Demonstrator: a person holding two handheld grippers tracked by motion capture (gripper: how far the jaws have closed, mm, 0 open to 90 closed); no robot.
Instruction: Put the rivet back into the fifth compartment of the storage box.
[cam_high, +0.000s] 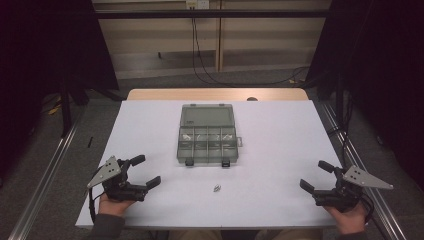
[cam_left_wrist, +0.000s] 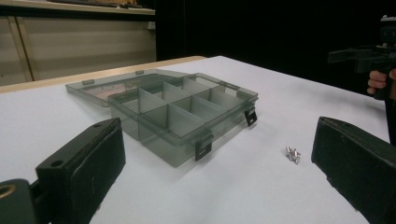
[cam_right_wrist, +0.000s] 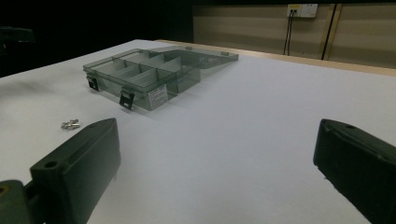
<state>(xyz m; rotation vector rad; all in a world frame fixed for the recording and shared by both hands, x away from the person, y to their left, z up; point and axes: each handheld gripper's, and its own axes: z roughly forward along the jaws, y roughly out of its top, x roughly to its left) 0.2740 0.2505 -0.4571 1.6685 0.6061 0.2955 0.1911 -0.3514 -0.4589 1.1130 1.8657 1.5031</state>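
Both grippers rest spread and empty at the counter's near corners, left gripper and right gripper. The screws lie near the front edge, before the open box. Best approach low, pinching one screw squarely.

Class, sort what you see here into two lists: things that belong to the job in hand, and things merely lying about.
Part of the job:
- open compartment box
- small metal screws on the table
- left gripper, open
- right gripper, open

Just lying about:
- cables on the floor behind the table
- wall socket
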